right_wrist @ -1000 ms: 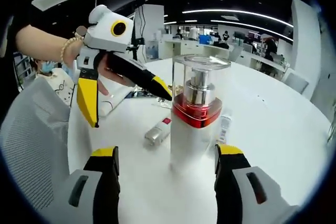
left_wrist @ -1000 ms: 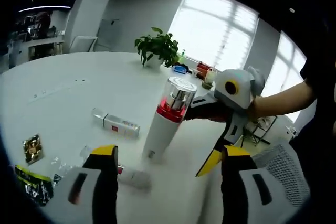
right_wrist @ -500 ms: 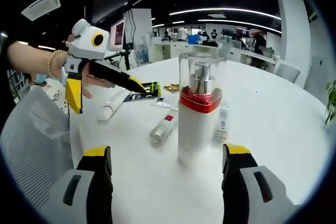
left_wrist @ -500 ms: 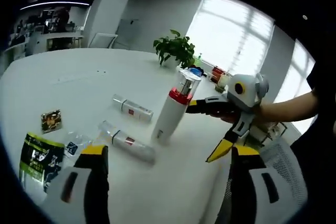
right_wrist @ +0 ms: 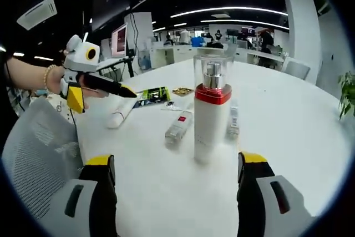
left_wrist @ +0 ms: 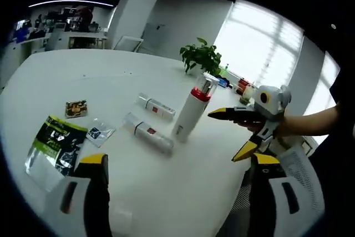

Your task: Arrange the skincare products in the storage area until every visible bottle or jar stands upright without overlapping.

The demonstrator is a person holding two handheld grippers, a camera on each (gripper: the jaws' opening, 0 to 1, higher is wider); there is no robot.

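I see the pump bottle (right_wrist: 211, 112) upright at 12 o'clock. Both my grippers, left gripper (left_wrist: 177, 192) and right gripper (right_wrist: 176, 190), are released. A lying tube (right_wrist: 178, 127) looks light and slippery; I would grasp mid-body.

Daylight pours through the large windows (left_wrist: 266, 48) in the left gripper view, blown out to near white, and it leaves the white table (left_wrist: 66, 81) bright and evenly lit with only soft, faint shadows beside the pump bottle (left_wrist: 193, 109). In the right gripper view the room behind is dimmer, lit by long ceiling strip lights (right_wrist: 238, 9) that read as curved arcs. Both views bend strongly toward the edges, where detail is smeared and softer than at the centre.
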